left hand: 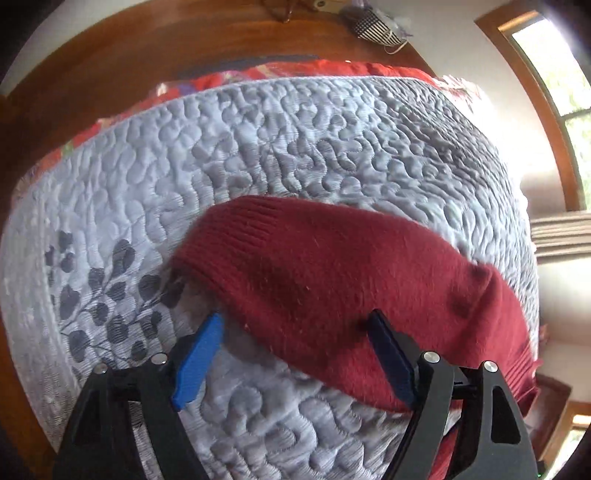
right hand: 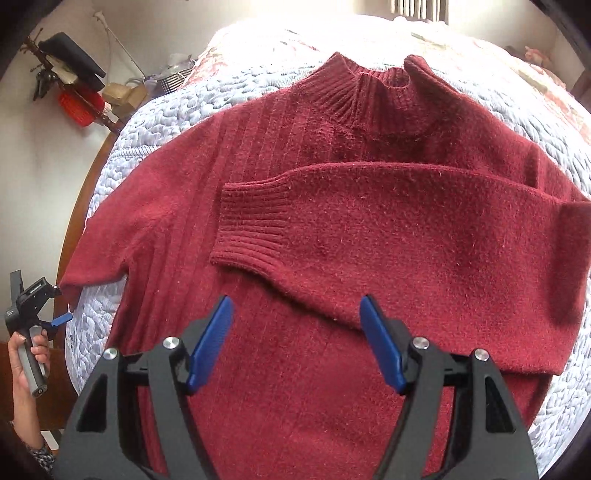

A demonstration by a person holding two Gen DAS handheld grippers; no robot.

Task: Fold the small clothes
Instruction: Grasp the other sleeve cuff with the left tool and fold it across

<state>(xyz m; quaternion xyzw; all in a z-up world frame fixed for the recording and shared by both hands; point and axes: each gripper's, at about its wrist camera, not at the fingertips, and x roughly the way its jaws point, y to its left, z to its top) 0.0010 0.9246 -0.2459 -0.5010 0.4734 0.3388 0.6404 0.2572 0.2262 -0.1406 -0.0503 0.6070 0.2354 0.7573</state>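
Observation:
A dark red knit sweater (right hand: 280, 155) lies flat, collar (right hand: 380, 85) away from me, on a pale blue quilted bedspread (right hand: 155, 122). One sleeve is folded across the chest, its ribbed cuff (right hand: 251, 225) near the middle. The other sleeve (right hand: 99, 247) stretches out to the left. My right gripper (right hand: 295, 332) hovers open over the sweater's lower body, holding nothing. In the left wrist view the outstretched sleeve (left hand: 332, 280) lies across the bedspread (left hand: 258, 147), cuff (left hand: 240, 229) pointing away. My left gripper (left hand: 295, 332) is open, its fingers straddling the sleeve's near edge. A hand holds that gripper (right hand: 55, 317) by the bed's left side.
A red patterned blanket (left hand: 332, 68) shows under the quilt's far edge, with wooden floor (left hand: 147, 55) and a checkered bag (left hand: 373, 26) beyond. A window (left hand: 554, 74) is at the right. A red basket (right hand: 77, 107), boxes (right hand: 122, 96) and a rack (right hand: 70, 55) crowd the far left.

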